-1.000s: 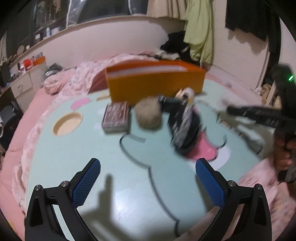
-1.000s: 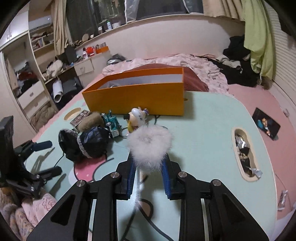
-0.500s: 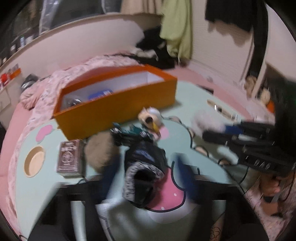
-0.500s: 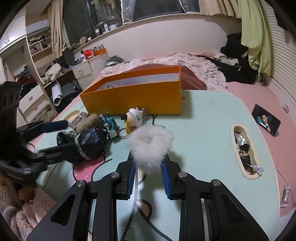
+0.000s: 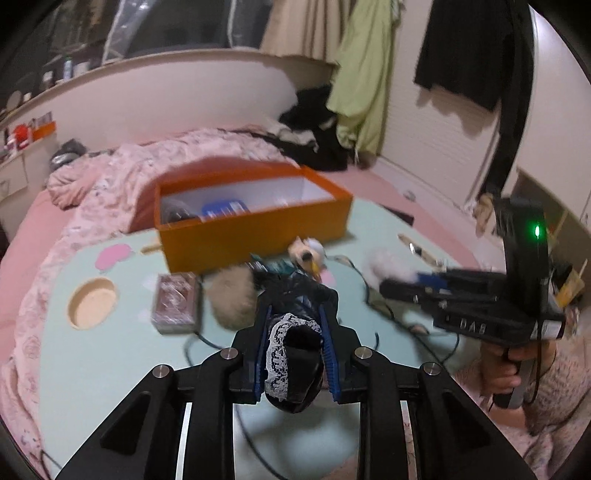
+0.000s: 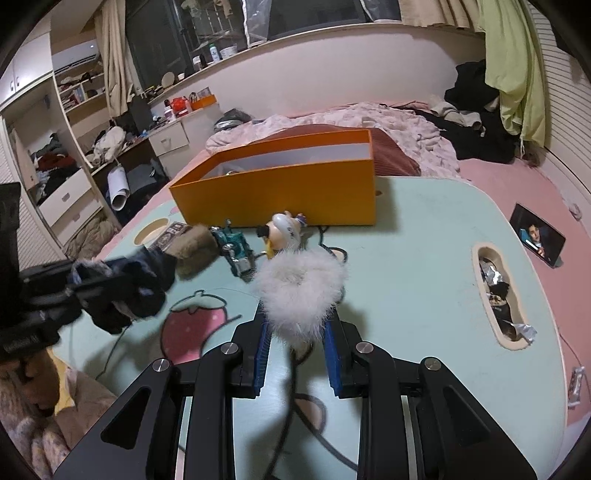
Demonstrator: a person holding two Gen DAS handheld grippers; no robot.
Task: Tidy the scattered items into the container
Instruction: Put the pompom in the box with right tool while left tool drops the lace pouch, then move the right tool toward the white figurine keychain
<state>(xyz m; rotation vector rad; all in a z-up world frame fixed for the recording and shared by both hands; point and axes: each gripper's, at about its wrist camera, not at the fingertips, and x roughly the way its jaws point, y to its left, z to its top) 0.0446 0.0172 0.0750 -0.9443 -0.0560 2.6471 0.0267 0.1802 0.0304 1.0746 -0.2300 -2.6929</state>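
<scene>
Left gripper (image 5: 293, 354) closing, pads pressing on black lace-trimmed garment (image 5: 291, 354), right gripper (image 6: 295, 332) clenched on white fur puff (image 6: 301, 291), both short of orange box (image 6: 280, 192) on counter (image 6: 424, 266); risk: trailing fabric catching box wall, spilling outside.

A curved white wall (image 6: 332, 70) runs along the far side under dark windows (image 6: 314, 14). Cluttered shelves (image 6: 77, 96) and white drawers (image 6: 64, 199) stand left; a green curtain (image 6: 517, 66) hangs right.
</scene>
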